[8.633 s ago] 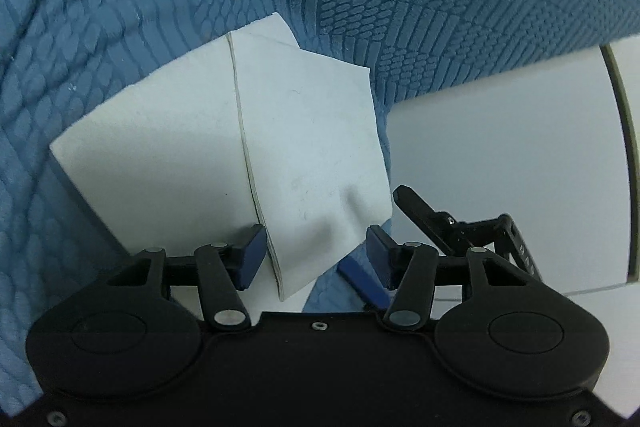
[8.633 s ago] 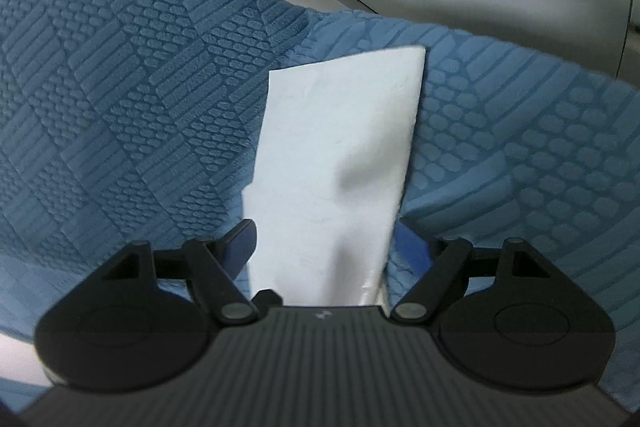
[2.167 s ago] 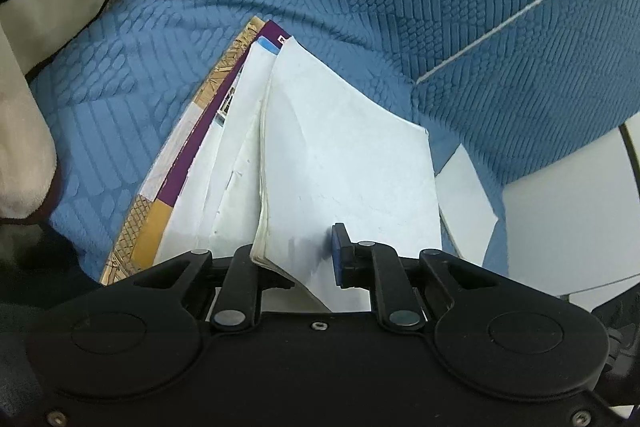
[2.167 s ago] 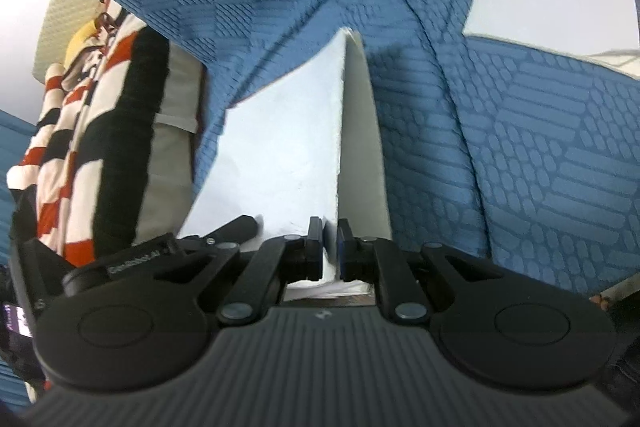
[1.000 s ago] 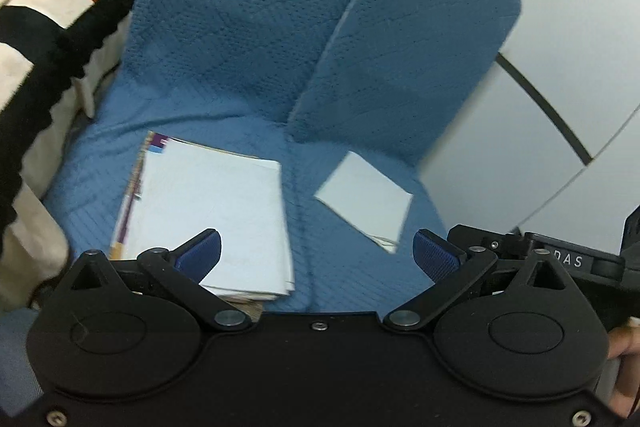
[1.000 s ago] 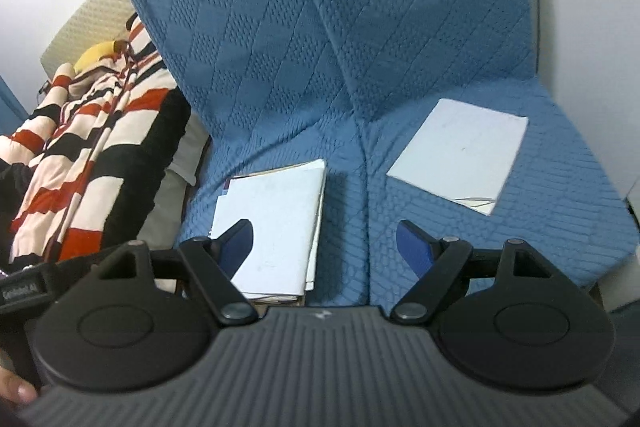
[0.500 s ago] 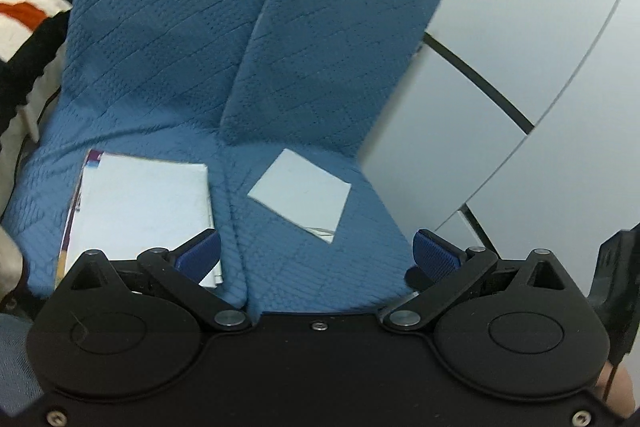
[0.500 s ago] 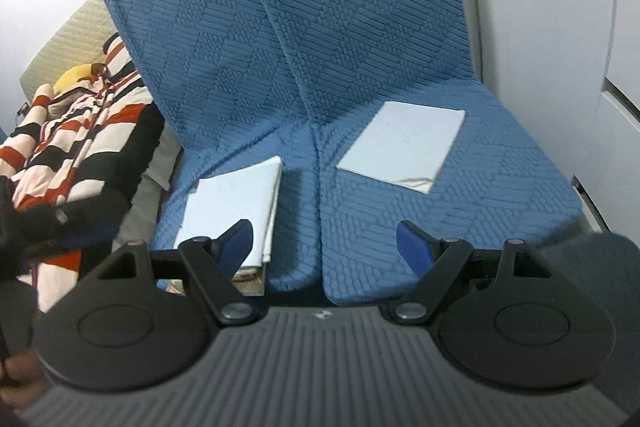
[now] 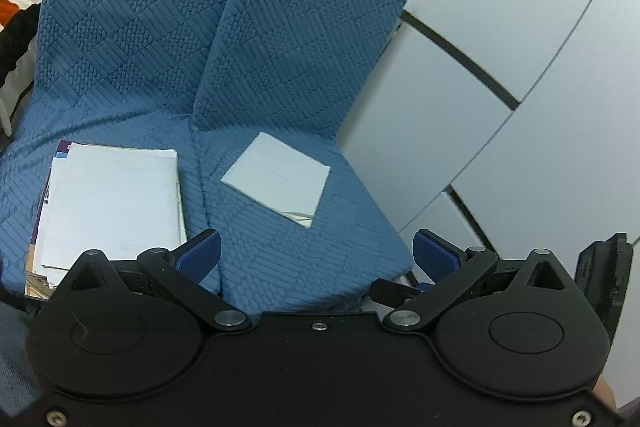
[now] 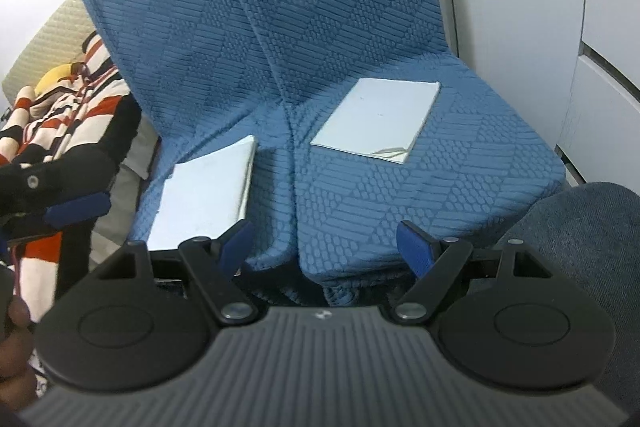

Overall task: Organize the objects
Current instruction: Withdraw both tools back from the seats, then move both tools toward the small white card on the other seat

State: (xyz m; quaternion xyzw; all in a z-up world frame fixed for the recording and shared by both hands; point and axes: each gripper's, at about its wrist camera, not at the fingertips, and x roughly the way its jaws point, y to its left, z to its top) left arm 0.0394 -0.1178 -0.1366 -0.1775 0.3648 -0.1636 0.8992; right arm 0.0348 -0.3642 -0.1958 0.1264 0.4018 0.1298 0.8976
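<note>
Papers sit piled on one blue seat, one booklet lies apart, both grippers' fingers wide open, empty.

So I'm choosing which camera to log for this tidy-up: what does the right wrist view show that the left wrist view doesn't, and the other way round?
Only the right wrist view shows the yellow soft toy, the beige cushion behind it, and the left gripper poking in. Only the left wrist view shows the purple edge of a booklet under the stack. Both show the blue seats, the paper stack on one seat, the single sheet on the other, the striped blanket and open fingers.
</note>
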